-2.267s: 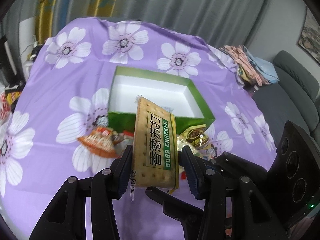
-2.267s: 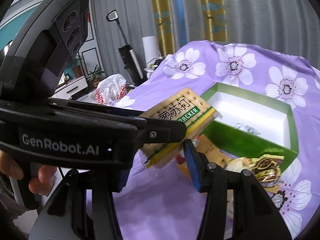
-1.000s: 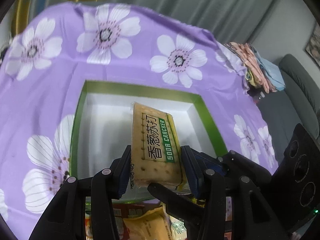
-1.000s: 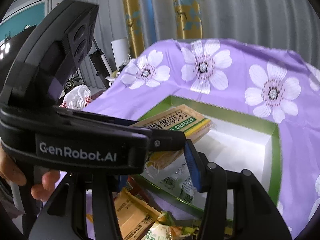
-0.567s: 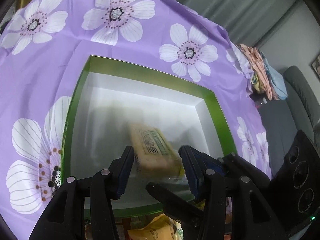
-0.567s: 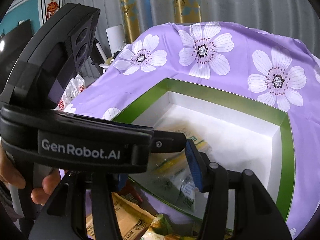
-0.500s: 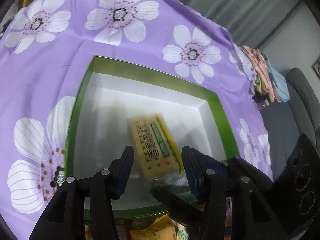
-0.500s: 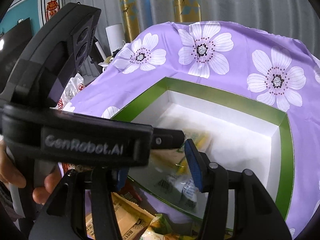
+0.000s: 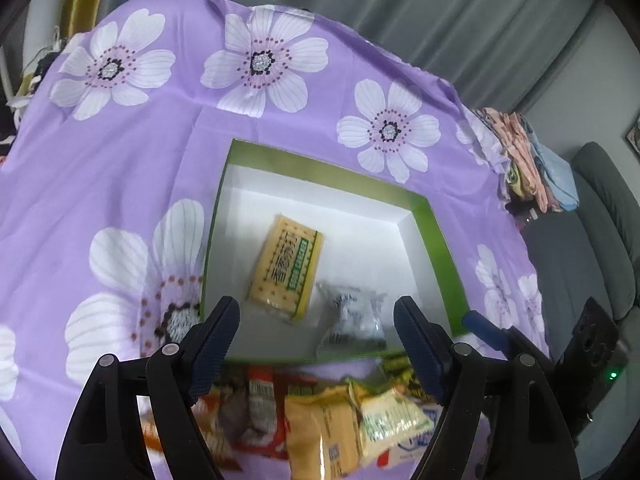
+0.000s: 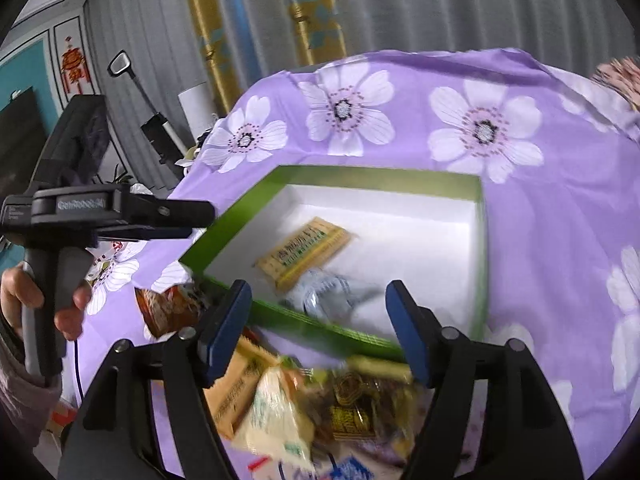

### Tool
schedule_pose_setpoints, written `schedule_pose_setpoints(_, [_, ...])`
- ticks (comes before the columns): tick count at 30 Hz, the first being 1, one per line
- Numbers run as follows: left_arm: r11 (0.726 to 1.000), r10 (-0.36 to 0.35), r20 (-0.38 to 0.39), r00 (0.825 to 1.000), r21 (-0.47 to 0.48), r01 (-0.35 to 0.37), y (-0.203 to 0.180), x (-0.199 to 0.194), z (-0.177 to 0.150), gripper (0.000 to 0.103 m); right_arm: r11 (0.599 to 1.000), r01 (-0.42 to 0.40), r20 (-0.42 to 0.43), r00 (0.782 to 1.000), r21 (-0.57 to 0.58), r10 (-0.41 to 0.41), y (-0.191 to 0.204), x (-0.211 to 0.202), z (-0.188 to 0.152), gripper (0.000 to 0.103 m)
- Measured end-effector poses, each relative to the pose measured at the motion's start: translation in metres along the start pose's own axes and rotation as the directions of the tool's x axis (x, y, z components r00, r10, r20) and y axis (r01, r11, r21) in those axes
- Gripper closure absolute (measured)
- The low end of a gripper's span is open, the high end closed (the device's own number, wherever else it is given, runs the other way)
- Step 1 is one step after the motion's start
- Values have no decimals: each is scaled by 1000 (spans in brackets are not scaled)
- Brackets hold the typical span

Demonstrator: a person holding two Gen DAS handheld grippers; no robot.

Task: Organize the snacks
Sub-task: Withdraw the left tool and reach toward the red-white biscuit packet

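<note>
Now that the soda cracker packet (image 9: 287,266) lies flat on the white floor of the green box (image 9: 438,240), no longer pinched in the left gripper (image 9: 316,318) as it was a second ago, one more snack counts as sorted. It rests ahead of the left gripper's fingertips, a little toward the left finger, and clear of both. Just beside it, ahead and toward the right finger, sits a crinkled silver-white wrapped snack (image 9: 352,316), touching or almost touching the packet's near corner.

The left gripper's jaws have just been opening and stand wide apart with nothing between the pads. The right gripper (image 10: 318,328) has likewise just been opening; its jaws are spread and empty, with the box's near wall ahead of them. From its view the cracker packet (image 10: 306,248) is ahead and slightly left, the silver snack (image 10: 324,296) nearer in.

Below and closer in than both sets of fingertips lies the unsorted pile (image 9: 340,416) on the purple flowered cloth (image 9: 120,184): a yellow-orange bag, a pale green-printed one, red wrappers, and a gold-and-black packet (image 10: 352,404) in the right view. Both views are blurred there.

With both grippers empty, my guess is that the next step is picking from that pile; much of the task remains.
</note>
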State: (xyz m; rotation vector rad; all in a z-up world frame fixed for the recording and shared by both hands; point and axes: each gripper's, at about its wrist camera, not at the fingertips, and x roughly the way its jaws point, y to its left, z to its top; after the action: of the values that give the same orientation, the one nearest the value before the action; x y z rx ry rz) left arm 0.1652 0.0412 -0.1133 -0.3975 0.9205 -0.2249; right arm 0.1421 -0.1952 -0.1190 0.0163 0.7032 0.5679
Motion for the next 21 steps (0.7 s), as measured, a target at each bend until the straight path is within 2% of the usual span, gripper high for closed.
schedule_pose_setpoints(7, [999, 10, -1, 1000, -35, -10, 1, -29, -25, 23, 999, 32, -4, 999, 12, -32, -8, -37, -25, 32])
schedule_pose_setpoints(12, [994, 74, 6, 997, -77, -74, 12, -48, -48, 23, 998, 54, 2, 999, 43, -54, -19, -58, -35, 32])
schedule_pose_setpoints(16, [991, 57, 15, 998, -124, -55, 18, -59, -66, 23, 997, 53, 0, 999, 57, -54, -20, -67, -42, 32])
schedule_pose_setpoints(21, [991, 49, -1, 999, -125, -49, 11, -65, -83, 23, 999, 45, -6, 999, 23, -44, -10, -71, -49, 32])
